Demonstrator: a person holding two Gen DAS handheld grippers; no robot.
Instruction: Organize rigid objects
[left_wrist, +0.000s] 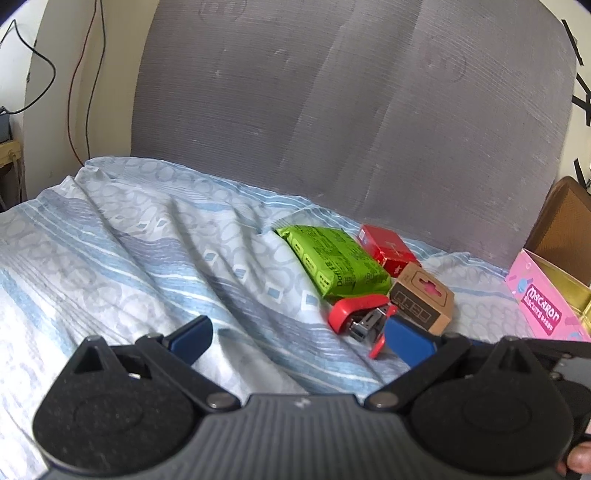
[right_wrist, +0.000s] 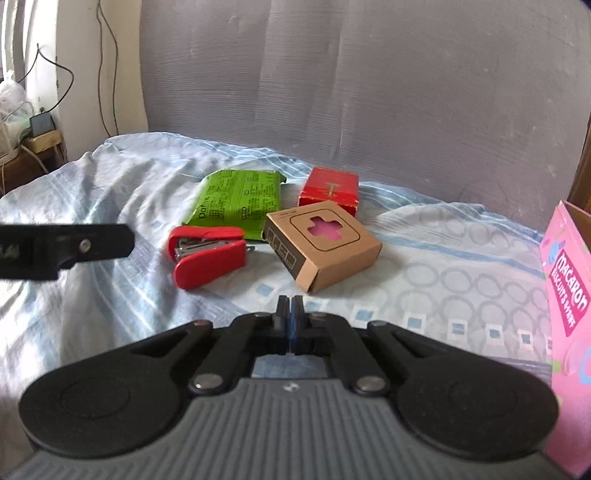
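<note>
A red stapler (right_wrist: 208, 254) lies on the blue patterned bedsheet (right_wrist: 92, 192), beside a green packet (right_wrist: 236, 199), a brown cardboard box with a cross cut-out (right_wrist: 323, 245) and a red box (right_wrist: 330, 188). In the left wrist view the stapler (left_wrist: 360, 319), green packet (left_wrist: 336, 260), brown box (left_wrist: 423, 299) and red box (left_wrist: 388, 249) lie ahead to the right. My left gripper (left_wrist: 299, 338) is open and empty, its right finger next to the stapler. My right gripper (right_wrist: 290, 308) is shut and empty, just short of the brown box.
An open pink Macaron biscuit box (right_wrist: 569, 306) stands at the right edge of the bed; it also shows in the left wrist view (left_wrist: 546, 306). A grey padded headboard (right_wrist: 351, 81) rises behind. Cables and a wooden stand (right_wrist: 40, 144) are at the far left.
</note>
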